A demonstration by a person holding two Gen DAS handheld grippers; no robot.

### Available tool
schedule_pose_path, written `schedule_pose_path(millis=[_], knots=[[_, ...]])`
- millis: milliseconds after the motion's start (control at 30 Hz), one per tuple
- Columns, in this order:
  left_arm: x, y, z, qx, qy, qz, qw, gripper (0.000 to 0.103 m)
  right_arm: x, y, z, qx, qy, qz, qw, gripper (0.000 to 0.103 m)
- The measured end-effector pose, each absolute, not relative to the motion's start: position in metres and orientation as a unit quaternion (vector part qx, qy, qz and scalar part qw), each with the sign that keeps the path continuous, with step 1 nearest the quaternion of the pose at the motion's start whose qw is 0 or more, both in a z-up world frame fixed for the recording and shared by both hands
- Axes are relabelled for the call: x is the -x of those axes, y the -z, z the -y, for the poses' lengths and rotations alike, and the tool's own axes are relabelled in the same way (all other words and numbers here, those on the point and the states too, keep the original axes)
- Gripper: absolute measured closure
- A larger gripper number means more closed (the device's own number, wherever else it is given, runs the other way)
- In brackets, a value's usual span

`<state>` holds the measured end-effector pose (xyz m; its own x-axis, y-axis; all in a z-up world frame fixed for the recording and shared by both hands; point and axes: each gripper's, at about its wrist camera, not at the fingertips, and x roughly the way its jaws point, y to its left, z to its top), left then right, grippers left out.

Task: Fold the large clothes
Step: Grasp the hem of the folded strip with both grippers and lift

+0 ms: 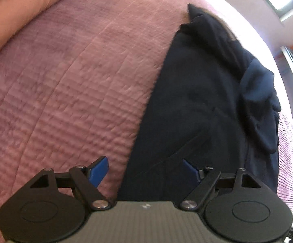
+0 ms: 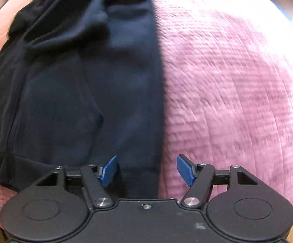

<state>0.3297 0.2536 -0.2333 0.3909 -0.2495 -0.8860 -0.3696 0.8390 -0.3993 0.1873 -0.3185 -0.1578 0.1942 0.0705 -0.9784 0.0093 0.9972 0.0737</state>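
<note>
Left wrist view: a dark navy garment (image 1: pixel 197 101) lies on a pink quilted bedspread (image 1: pixel 65 81), both grippers hanging over it with nothing in them.

Largest is the bedspread, its ribbed stitching filling the left of the left wrist view and the right of the right wrist view (image 2: pixel 227 81). On it the garment lies in a long folded strip with a straight edge against the pink; in the right wrist view (image 2: pixel 85 81) it has bunched folds at the far end and a darker band at its near left edge. Over the garment's edge the left gripper (image 1: pixel 145 171) points steeply down, its blue pads (image 1: pixel 99 170) spread wide and clear of the cloth. Similarly placed, the right gripper (image 2: pixel 147 170) has its blue pads (image 2: pixel 185 170) wide apart, gripping nothing.
</note>
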Motion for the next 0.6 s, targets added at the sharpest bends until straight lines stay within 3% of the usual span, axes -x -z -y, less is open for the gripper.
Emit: schedule_pose_path(millis=[167, 267, 367, 400, 433, 467, 600], knots=[[-0.308, 0.243, -0.259, 0.315, -0.011, -0.560, 0.766, 0.021, -0.164, 0.168, 0.335, -0.110, 0.006, -0.658, 0.745, 0.025], [-0.299, 0.250, -0.262, 0.341, 0.022, -0.560, 0.755, 0.013, -0.153, 0.174, 0.333, -0.150, -0.001, -0.657, 0.739, 0.019], [-0.293, 0.254, -0.267, 0.359, 0.036, -0.550, 0.753, 0.013, -0.150, 0.171, 0.322, -0.146, -0.019, -0.649, 0.747, 0.046], [-0.292, 0.254, -0.269, 0.362, 0.037, -0.549, 0.753, 0.015, -0.150, 0.169, 0.319, -0.142, -0.026, -0.646, 0.749, 0.060], [-0.291, 0.255, -0.272, 0.361, 0.038, -0.548, 0.754, 0.019, -0.148, 0.166, 0.317, -0.142, -0.033, -0.644, 0.751, 0.068], [-0.290, 0.256, -0.272, 0.355, 0.039, -0.548, 0.756, 0.023, -0.147, 0.163, 0.316, -0.146, -0.036, -0.639, 0.754, 0.085], [-0.275, 0.255, -0.272, 0.345, 0.055, -0.571, 0.743, 0.083, -0.151, 0.153, 0.311, -0.167, -0.053, -0.631, 0.756, 0.088]])
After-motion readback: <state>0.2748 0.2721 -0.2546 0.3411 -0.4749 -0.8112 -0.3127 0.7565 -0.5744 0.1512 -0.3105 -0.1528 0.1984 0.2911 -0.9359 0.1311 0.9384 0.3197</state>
